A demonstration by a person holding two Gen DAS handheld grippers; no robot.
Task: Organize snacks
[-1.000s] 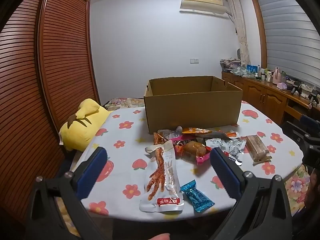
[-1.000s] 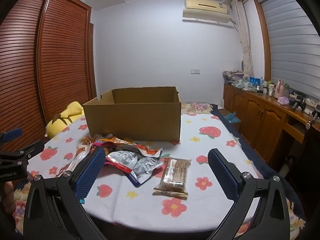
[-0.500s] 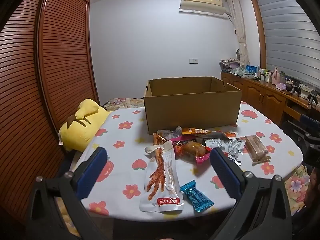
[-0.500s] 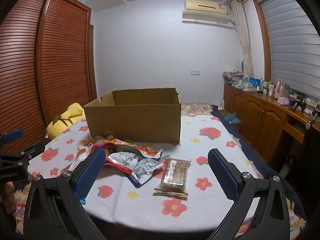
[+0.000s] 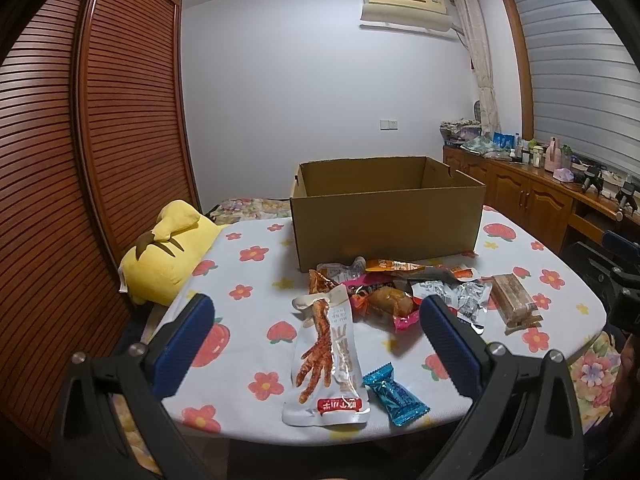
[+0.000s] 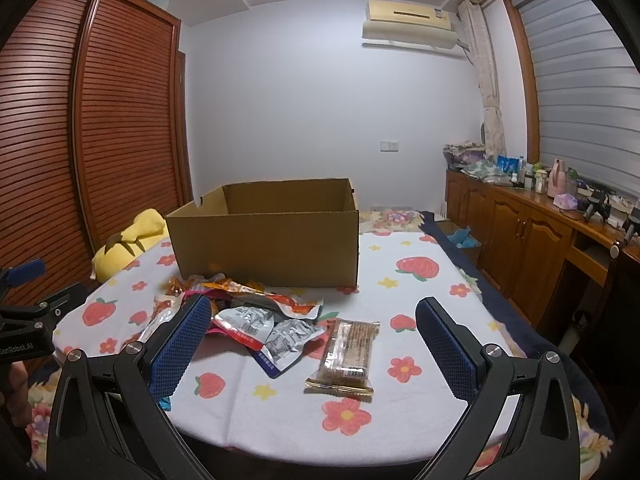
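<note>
An open cardboard box (image 5: pixel 386 224) stands on the flowered tablecloth (image 5: pixel 248 276); it also shows in the right wrist view (image 6: pixel 268 248). Several snack packets lie in front of it: a chicken-foot pouch (image 5: pixel 326 356), a blue candy (image 5: pixel 394 394), a brown bun pack (image 5: pixel 390 302), silver packets (image 6: pixel 276 334) and a biscuit bar (image 6: pixel 350 352). My left gripper (image 5: pixel 316 344) is open and empty above the pouch at the table's near edge. My right gripper (image 6: pixel 312 344) is open and empty above the silver packets and biscuit bar.
A yellow plush pillow (image 5: pixel 168 252) lies at the table's left edge. A slatted wooden wardrobe (image 5: pixel 100 140) stands left. A wooden sideboard (image 6: pixel 532 232) with bottles runs along the right wall. The left gripper's body (image 6: pixel 28 320) shows at the right wrist view's left edge.
</note>
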